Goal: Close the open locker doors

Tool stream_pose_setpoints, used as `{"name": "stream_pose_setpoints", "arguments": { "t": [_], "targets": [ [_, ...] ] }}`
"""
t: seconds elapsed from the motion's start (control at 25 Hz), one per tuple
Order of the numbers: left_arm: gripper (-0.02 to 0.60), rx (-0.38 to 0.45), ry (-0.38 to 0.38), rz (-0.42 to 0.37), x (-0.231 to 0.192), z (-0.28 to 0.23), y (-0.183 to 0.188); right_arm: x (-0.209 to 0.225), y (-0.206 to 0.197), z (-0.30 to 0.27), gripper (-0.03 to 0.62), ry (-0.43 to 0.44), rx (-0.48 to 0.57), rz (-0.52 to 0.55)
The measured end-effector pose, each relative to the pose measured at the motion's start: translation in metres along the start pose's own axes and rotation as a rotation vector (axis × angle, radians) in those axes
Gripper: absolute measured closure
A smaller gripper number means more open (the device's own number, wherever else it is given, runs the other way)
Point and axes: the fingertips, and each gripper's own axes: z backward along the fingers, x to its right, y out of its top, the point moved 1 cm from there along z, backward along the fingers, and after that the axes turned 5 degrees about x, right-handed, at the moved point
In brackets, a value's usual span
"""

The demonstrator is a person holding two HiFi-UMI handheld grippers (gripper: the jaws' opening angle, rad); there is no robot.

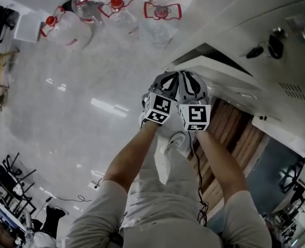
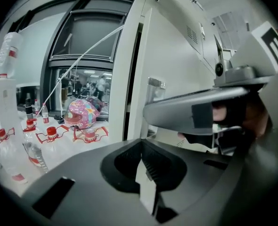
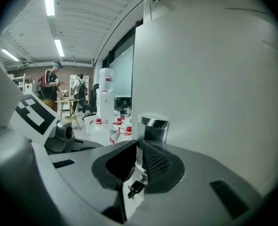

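Locker door (image 1: 219,70) stands swung out from the lockers (image 1: 276,14). Left gripper (image 1: 168,79) and right gripper (image 1: 189,79) sit side by side, fingers pinched on its free edge (key (image 3: 135,187) dangling there). Pushing it shut is what's left.

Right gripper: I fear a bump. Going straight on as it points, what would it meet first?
Probably the chrome handle on the locker door, just beyond the right gripper's jaws; depth is unclear.

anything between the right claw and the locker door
Nothing: in the right gripper view the right claw grips the edge of the locker door directly, just below its chrome handle.
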Motion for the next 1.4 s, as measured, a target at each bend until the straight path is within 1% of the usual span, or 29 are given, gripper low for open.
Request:
{"name": "stream_pose_setpoints", "arguments": {
  "t": [0.16,0.36,0.44,0.6,0.68,0.8,1.0,1.12,1.24,1.32,1.4],
  "targets": [
    [0.577,0.006,0.010,0.001,-0.012,-0.015,0.000,0.006,0.003,-0.012,0.539,-0.035,-0.001,-0.014],
    [0.577,0.011,-0.029,-0.042,-0.019,-0.029,0.006,0.014,0.008,-0.023,0.526,-0.069,-0.003,-0.012],
    [0.577,0.011,-0.042,-0.062,-0.021,-0.034,0.008,0.019,0.007,-0.025,0.513,-0.093,-0.019,-0.014],
    [0.578,0.004,-0.065,-0.089,-0.024,-0.044,0.011,0.029,-0.006,-0.019,0.530,-0.119,-0.063,-0.073],
    [0.578,0.007,-0.073,-0.091,-0.023,-0.045,0.010,0.031,-0.011,-0.012,0.533,-0.115,-0.072,-0.070],
    [0.578,0.007,-0.063,-0.084,-0.025,-0.046,0.009,0.035,-0.017,-0.005,0.537,-0.108,-0.083,-0.052],
    [0.578,0.000,-0.046,-0.074,-0.024,-0.046,0.010,0.042,-0.016,0.005,0.542,-0.121,-0.081,-0.044],
    [0.577,-0.014,-0.039,-0.072,-0.024,-0.039,0.012,0.045,-0.005,0.021,0.548,-0.131,-0.067,-0.049],
    [0.577,-0.032,-0.052,-0.073,-0.019,-0.014,0.019,0.045,0.018,0.057,0.571,-0.146,-0.030,-0.080],
    [0.577,-0.028,-0.073,-0.073,-0.009,0.014,0.035,0.046,0.043,0.089,0.583,-0.139,0.006,-0.096],
    [0.578,0.002,-0.110,-0.057,0.013,0.046,0.066,0.050,0.070,0.126,0.583,-0.118,0.038,-0.117]
  ]
}}
